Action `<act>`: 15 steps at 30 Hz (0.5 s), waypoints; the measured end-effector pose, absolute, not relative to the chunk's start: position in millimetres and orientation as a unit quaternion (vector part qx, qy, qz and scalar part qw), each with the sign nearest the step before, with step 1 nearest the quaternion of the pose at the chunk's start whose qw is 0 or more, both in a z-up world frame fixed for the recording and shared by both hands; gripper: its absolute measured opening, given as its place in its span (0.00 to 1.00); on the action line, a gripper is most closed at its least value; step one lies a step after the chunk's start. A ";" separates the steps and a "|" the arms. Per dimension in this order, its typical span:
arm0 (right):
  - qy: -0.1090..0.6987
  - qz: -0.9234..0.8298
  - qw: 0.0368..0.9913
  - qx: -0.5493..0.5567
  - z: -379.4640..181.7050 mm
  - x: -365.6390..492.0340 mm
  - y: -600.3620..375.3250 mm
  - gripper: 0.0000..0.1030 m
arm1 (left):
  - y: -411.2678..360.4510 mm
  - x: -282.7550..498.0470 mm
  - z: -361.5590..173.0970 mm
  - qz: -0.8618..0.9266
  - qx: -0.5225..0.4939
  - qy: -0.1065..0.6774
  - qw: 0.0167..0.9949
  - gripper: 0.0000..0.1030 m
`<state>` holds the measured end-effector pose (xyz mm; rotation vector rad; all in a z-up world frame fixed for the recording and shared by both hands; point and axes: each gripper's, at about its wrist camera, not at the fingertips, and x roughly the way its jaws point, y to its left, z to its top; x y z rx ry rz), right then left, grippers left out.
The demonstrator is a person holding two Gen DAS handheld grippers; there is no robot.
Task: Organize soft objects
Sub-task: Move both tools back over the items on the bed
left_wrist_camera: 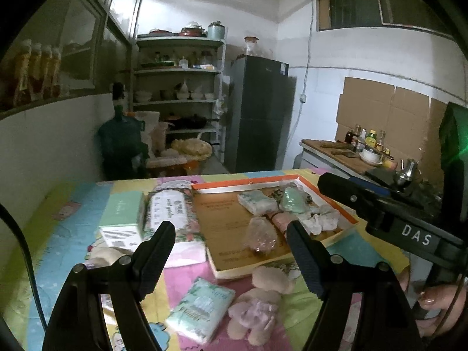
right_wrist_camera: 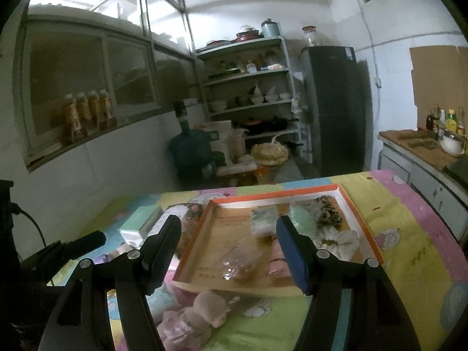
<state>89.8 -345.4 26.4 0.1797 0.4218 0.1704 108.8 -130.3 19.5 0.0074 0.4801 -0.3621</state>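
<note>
Soft packets and cloths already lie gathered in the shallow orange-rimmed cardboard tray [left_wrist_camera: 336,201], apparently the collecting spot. Left gripper [left_wrist_camera: 231,234] and right gripper [right_wrist_camera: 228,231] hang spread and empty above the table, likely because the pale pink plush toy [left_wrist_camera: 257,304] and mint-green tissue pack [left_wrist_camera: 201,307] remain outside it.

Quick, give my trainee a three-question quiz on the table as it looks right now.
1. True or false: the left gripper is shut on a tissue pack.
2. The plush toy lies: A) inside the orange-rimmed tray; B) on the cloth in front of it; C) on the shelf.
3. Fill in: the right gripper holds ____.

Key: 1 false, both grippers are open and empty; 2 B; 3 nothing.
</note>
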 end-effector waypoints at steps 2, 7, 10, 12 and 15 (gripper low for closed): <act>0.206 0.086 0.971 0.087 28.1 83.2 -339.9 0.67 | -125.7 101.6 19.8 -0.173 0.005 0.232 0.957 0.76; 0.200 0.096 0.971 0.085 31.7 69.5 -323.7 0.67 | -114.3 89.1 22.0 -0.154 0.009 0.219 0.964 0.76; 0.197 0.100 0.972 0.085 34.3 62.5 -315.3 0.67 | -105.9 83.2 23.8 -0.147 0.010 0.211 0.966 0.76; 0.193 0.103 0.972 0.085 35.8 56.8 -309.9 0.67 | -100.7 78.4 23.9 -0.138 0.012 0.205 0.969 0.76; 0.187 0.106 0.973 0.085 36.5 48.6 -300.4 0.67 | -94.2 74.3 23.5 -0.127 0.012 0.200 0.972 0.76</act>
